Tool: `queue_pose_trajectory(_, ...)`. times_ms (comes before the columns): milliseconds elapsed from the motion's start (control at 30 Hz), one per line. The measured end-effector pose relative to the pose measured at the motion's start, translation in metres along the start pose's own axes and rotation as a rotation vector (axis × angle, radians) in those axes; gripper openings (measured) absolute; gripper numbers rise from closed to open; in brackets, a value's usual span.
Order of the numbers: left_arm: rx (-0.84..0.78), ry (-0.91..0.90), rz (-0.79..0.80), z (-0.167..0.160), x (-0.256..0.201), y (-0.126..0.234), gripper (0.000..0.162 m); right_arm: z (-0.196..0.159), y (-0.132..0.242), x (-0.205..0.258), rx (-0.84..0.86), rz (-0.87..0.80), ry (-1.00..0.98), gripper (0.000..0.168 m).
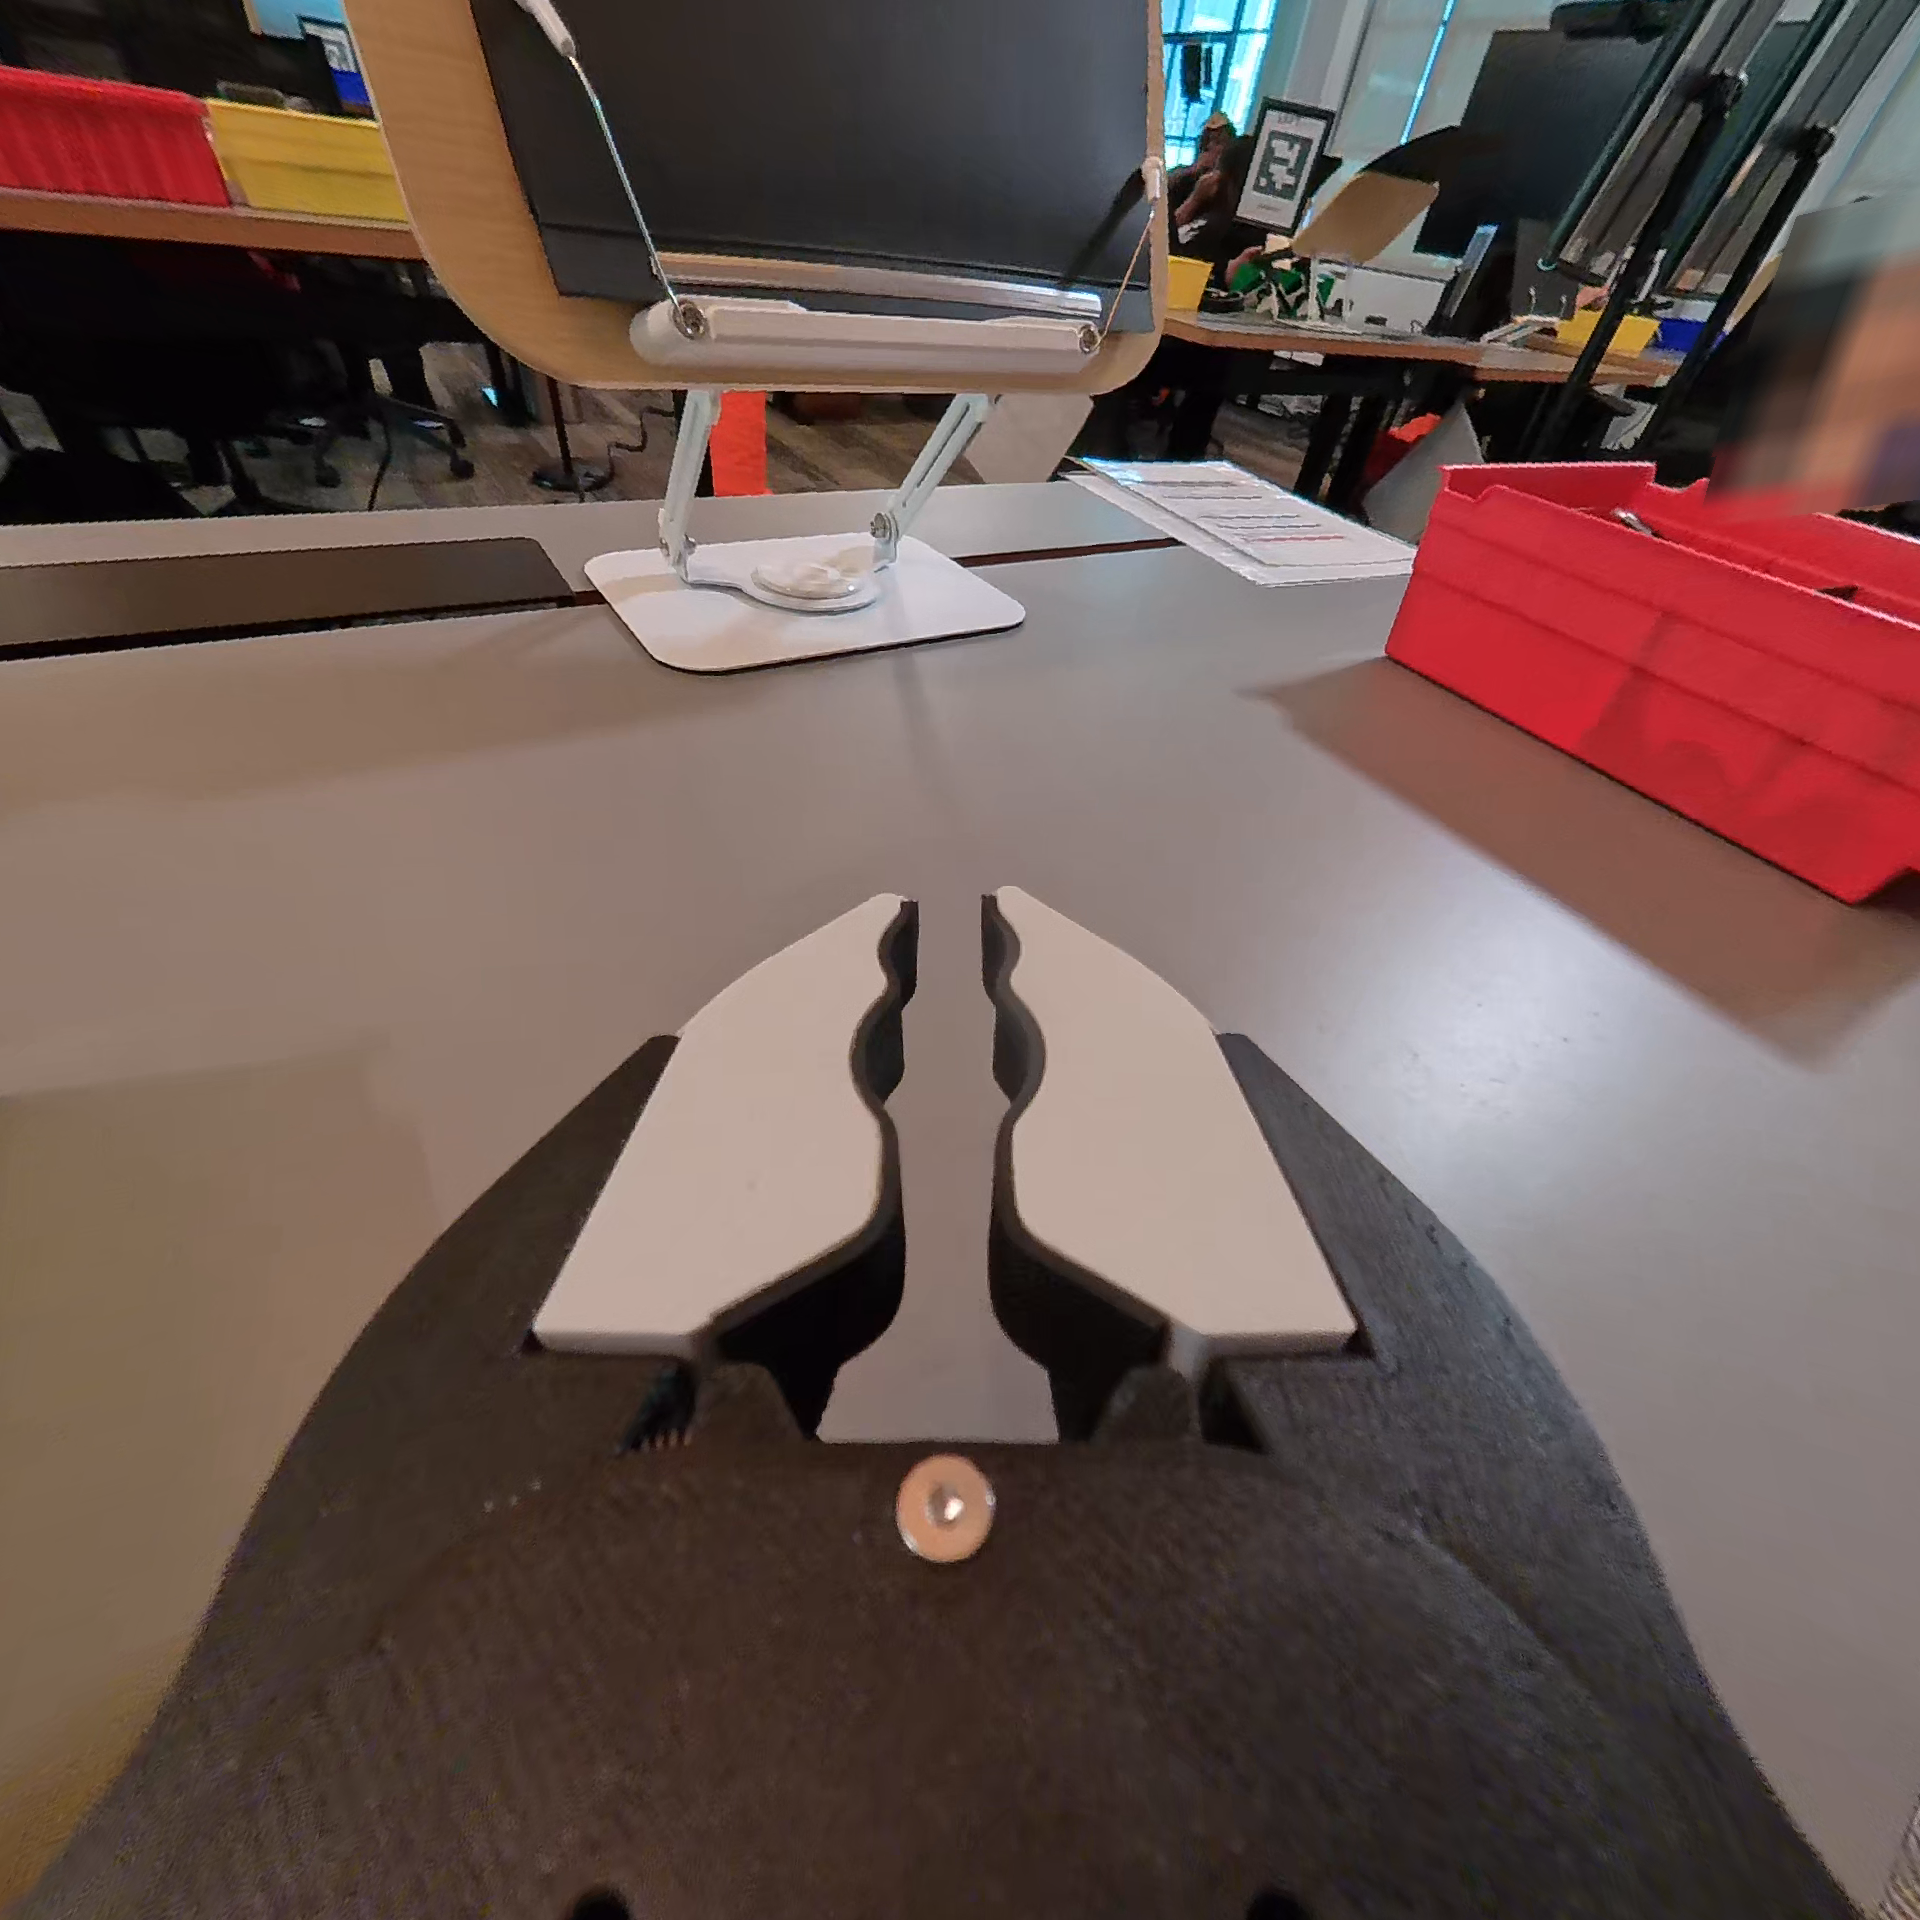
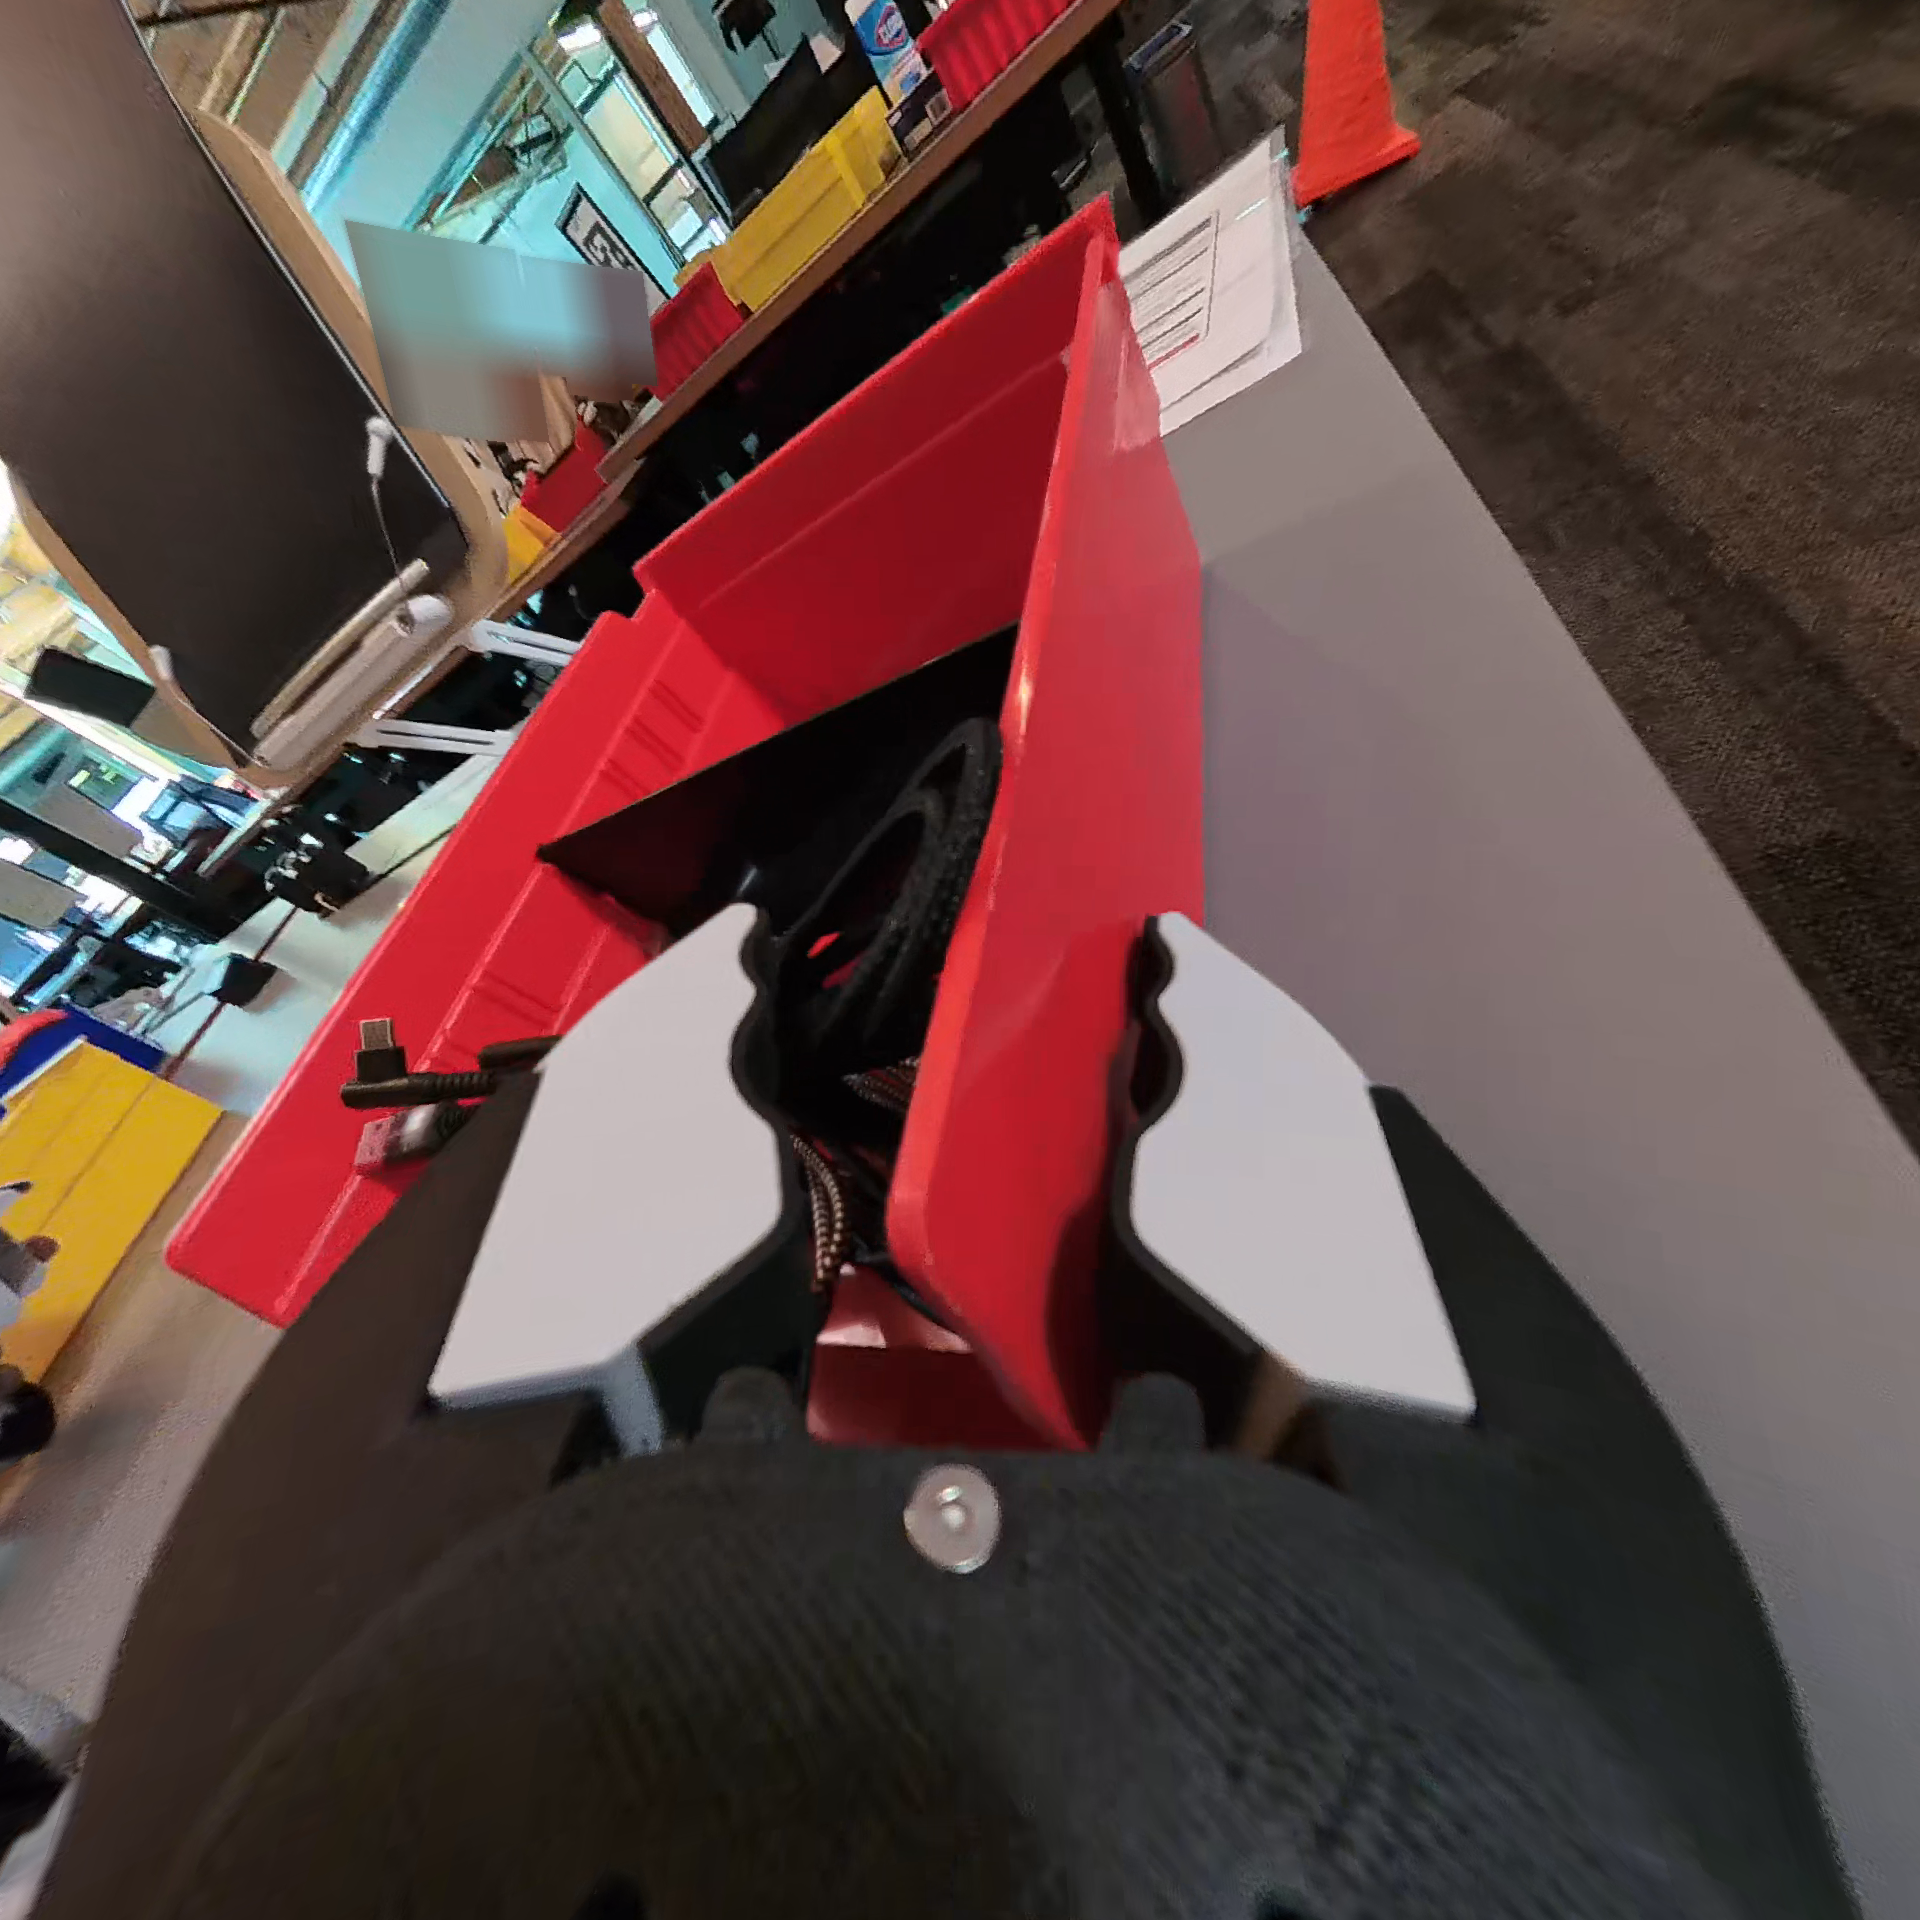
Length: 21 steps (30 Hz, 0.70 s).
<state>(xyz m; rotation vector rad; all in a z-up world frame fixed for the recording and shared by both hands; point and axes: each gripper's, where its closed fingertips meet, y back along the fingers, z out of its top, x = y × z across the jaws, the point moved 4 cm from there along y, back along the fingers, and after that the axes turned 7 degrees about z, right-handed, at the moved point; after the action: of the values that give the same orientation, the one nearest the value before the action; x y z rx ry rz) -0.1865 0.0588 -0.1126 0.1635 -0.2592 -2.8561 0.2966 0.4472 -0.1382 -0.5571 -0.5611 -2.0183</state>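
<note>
One grey table (image 1: 1039, 790) amid an office of bin-laden desks (image 1: 208, 223)

So there's a flat grey matte tabletop (image 1: 1039, 810) carrying everything. Toward its far edge sits the white rounded-rectangle base plate of a wood-edged stand (image 1: 805, 613), and off to the right a long red plastic bin (image 1: 1662, 675) rests on the surface. Behind the bin, near the far corner, a white printed paper sheet (image 1: 1242, 520) lies flat.

grey table (image 1: 520, 831) | white tablet stand (image 1: 810, 603) | red bin (image 1: 1662, 665) | orange cone (image 2: 1351, 94)
</note>
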Motion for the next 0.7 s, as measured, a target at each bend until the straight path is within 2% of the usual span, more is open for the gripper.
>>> queue_pose_trajectory(167,0.007,0.034,-0.017,-0.001,0.002,-0.001,0.012,0.0,0.0,-0.001,0.004,-0.033,0.013,0.058)
queue_pose_trajectory(300,-0.001,0.026,-0.014,0.0,0.003,0.0,0.012,-0.002,0.005,-0.005,-0.03,-0.051,-0.062,0.044)
queue_pose_trajectory(467,-0.052,0.006,-0.004,0.009,0.001,0.005,0.013,0.0,0.008,-0.005,-0.046,-0.088,-0.076,0.04)
queue_pose_trajectory(567,-0.123,-0.076,0.031,0.028,-0.004,0.017,0.016,0.0,0.011,-0.005,-0.061,-0.099,-0.089,0.039)
queue_pose_trajectory(700,-0.171,-0.237,0.135,0.078,0.0,0.048,0.033,0.002,0.013,-0.003,-0.077,-0.099,-0.112,0.039)
